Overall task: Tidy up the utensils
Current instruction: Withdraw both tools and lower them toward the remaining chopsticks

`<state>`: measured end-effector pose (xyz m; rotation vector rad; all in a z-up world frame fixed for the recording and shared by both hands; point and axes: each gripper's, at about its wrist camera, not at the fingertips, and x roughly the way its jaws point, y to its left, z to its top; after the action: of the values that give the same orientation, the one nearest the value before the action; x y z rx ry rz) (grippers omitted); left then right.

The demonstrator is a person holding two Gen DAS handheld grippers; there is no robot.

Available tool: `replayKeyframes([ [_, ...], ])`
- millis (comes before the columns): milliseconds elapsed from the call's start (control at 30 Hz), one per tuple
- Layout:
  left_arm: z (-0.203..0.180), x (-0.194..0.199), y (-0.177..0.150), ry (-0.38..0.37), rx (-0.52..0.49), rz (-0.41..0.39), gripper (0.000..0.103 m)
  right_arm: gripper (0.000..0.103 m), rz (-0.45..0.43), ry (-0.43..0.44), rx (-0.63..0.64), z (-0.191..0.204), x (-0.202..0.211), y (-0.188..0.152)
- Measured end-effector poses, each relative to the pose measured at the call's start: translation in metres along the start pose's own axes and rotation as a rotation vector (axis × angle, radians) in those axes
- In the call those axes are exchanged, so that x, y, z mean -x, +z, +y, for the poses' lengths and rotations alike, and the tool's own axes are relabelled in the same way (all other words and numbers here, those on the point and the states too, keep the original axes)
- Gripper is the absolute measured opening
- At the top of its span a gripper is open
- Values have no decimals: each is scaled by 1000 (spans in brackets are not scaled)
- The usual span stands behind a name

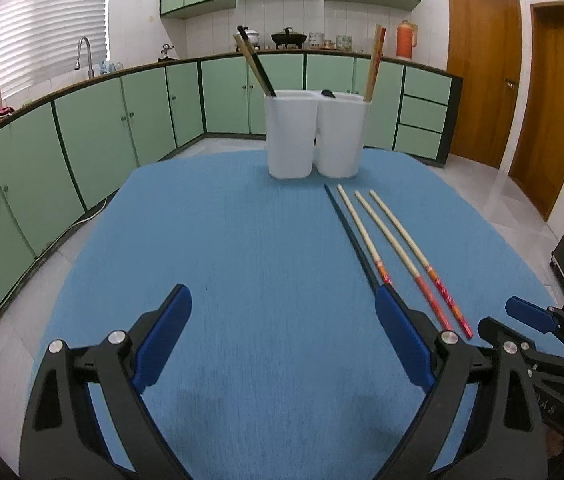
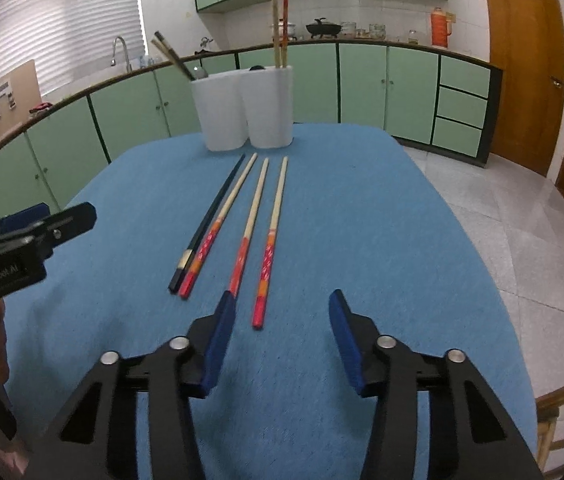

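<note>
On the blue tablecloth (image 2: pixel 362 220) lie a dark chopstick (image 2: pixel 214 216) and three bamboo chopsticks with red handles (image 2: pixel 252 216), side by side, tips toward a white two-compartment holder (image 2: pixel 248 108). Its left cup holds dark and brown chopsticks, its right cup red-handled ones. My right gripper (image 2: pixel 282 300) stands open at the near ends of the chopsticks. The red end of the rightmost chopstick (image 2: pixel 260 308) lies between its fingers, untouched by the pads. My left gripper (image 1: pixel 282 296) is open over bare cloth, left of the dark chopstick (image 1: pixel 350 232). The holder (image 1: pixel 314 136) stands behind.
Green kitchen cabinets (image 1: pixel 122 120) curve round behind and left of the table. Tiled floor (image 2: pixel 502 220) and wooden doors (image 1: pixel 482 80) are on the right. A wooden chair (image 2: pixel 562 420) shows past the table's near right edge. Each gripper appears at the edge of the other's view.
</note>
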<state>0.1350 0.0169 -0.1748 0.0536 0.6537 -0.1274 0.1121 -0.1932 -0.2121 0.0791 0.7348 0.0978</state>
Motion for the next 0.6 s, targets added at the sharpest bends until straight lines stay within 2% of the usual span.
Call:
replayKeyframes([
  [133, 0, -2, -6, -3, 8, 21, 90, 35, 17, 6, 12, 4, -3, -5],
  [600, -6, -8, -10, -18, 8, 48, 90, 19, 49, 16, 11, 10, -12, -10],
])
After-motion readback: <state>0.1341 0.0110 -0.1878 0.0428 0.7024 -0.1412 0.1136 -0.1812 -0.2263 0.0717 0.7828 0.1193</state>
